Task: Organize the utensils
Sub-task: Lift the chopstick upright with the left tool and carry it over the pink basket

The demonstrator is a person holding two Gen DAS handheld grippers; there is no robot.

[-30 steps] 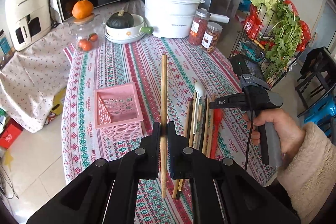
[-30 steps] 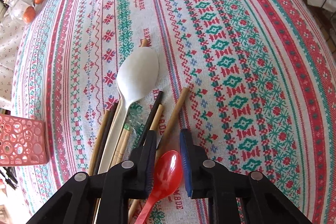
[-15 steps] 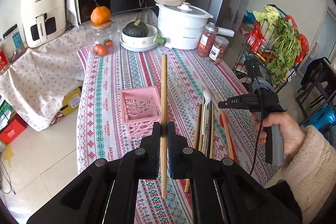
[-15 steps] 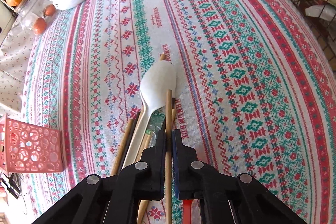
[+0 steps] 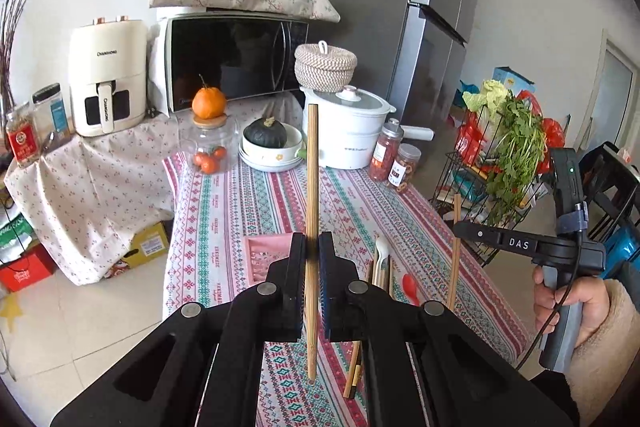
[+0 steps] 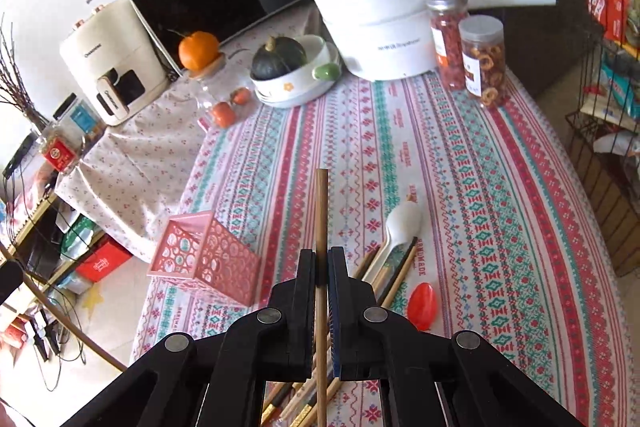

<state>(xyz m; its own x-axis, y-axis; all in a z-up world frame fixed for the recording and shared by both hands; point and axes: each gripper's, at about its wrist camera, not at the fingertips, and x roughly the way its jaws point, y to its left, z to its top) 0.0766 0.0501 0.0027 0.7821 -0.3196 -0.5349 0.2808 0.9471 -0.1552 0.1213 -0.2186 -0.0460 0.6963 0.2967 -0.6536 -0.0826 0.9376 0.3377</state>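
Note:
My left gripper (image 5: 313, 255) is shut on a bamboo chopstick (image 5: 311, 179) that stands upright above the table. My right gripper (image 6: 322, 263) is shut on a second bamboo chopstick (image 6: 321, 211), also upright; it shows in the left wrist view (image 5: 455, 247) at the right. The pink basket (image 6: 204, 257) sits on the tablecloth left of the right gripper, partly hidden behind the left fingers (image 5: 264, 255). A white spoon (image 6: 402, 223), a red spoon (image 6: 422, 305) and several chopsticks (image 6: 394, 267) lie in a loose pile on the cloth.
At the table's far end stand a white pot (image 6: 380, 23), two jars (image 6: 468, 47), a bowl with a dark squash (image 6: 288, 67) and a glass jar topped by an orange (image 6: 216, 83). A wire rack of vegetables (image 5: 504, 163) stands right of the table.
Both grippers have risen well above the table. The right gripper, open over the red spoon a second ago, closed on a chopstick and lifted it off the pile.

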